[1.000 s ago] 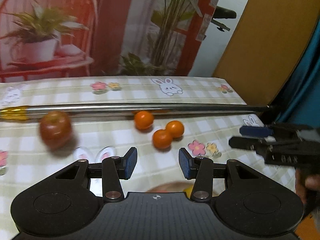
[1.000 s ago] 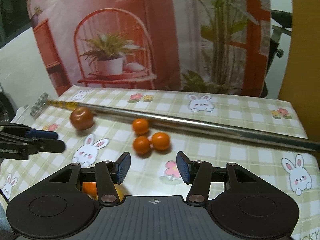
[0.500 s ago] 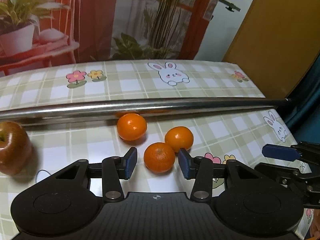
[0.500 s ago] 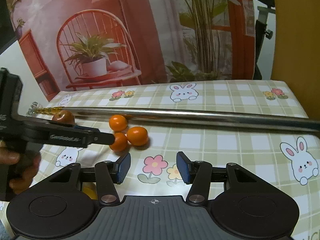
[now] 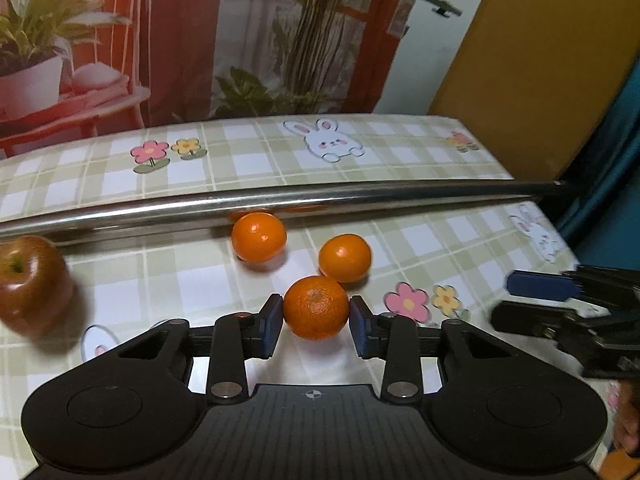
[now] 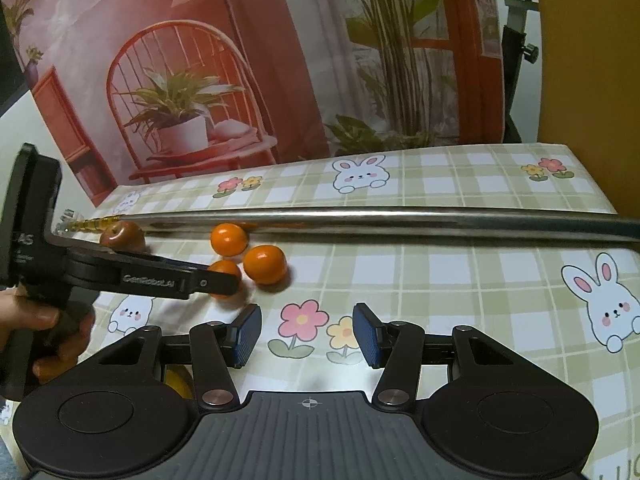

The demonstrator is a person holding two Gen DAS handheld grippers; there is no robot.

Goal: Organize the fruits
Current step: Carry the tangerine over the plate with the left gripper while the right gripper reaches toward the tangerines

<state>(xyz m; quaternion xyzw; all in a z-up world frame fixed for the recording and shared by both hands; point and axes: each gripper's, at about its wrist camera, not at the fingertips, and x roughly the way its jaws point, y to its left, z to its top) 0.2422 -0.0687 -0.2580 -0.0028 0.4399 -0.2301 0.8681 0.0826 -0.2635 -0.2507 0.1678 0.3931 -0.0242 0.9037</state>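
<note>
the left gripper (image 5: 316, 322) has just been closing and now grips the nearest tangerine (image 5: 316, 307); the right gripper (image 6: 307, 334) stands open over the tablecloth (image 6: 440, 280).

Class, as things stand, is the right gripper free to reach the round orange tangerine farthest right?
Probably yes: the right gripper is open and empty, with only bare checked tablecloth between it and that tangerine.

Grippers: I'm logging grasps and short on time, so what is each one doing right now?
Left gripper: jaws have just been closing, pads now on the nearest orange on the table.
Right gripper: open, holding nothing.
</note>
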